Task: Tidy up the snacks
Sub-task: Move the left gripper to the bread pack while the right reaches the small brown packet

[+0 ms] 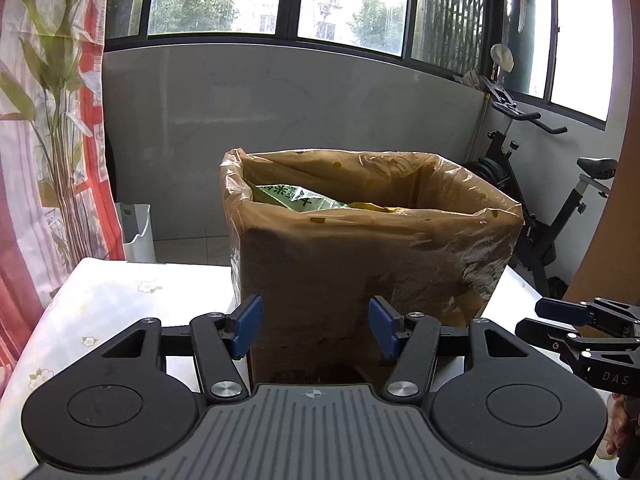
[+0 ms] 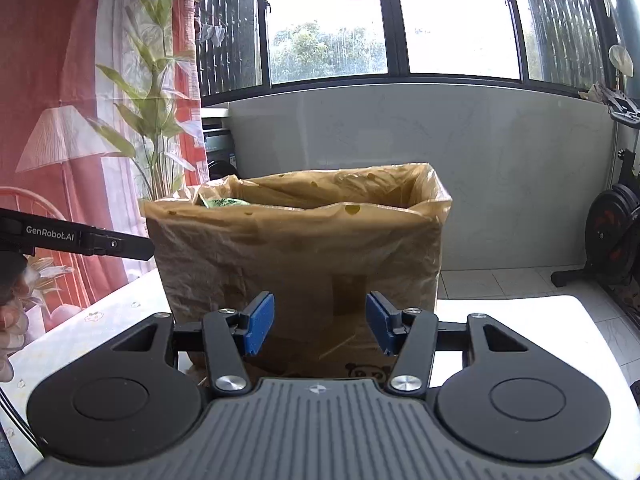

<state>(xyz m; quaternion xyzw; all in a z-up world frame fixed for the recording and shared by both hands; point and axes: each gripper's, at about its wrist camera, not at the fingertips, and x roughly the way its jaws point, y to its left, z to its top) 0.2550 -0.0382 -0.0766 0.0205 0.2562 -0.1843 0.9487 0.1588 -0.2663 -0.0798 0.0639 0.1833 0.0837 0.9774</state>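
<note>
A cardboard box (image 1: 360, 264) lined with a thin brownish plastic bag stands on the white floral table (image 1: 120, 300). Inside it a green snack packet (image 1: 304, 198) lies at the left, with a yellow packet (image 1: 372, 207) beside it. My left gripper (image 1: 316, 326) faces the box's near wall, open, with nothing between its blue pads. My right gripper (image 2: 320, 322) is also open and empty, in front of the same box (image 2: 280, 256). The green packet (image 2: 220, 202) peeks over the rim. Each gripper shows in the other's view: the right gripper (image 1: 528, 318) at the right edge, the left gripper (image 2: 136, 248) at the left.
An exercise bike (image 1: 560, 208) stands on the floor behind the table at the right. A white bin (image 1: 138, 232) sits by the patterned curtain (image 1: 48, 120) at the left. A person's hand (image 2: 12, 320) shows at the left edge. Windows fill the back wall.
</note>
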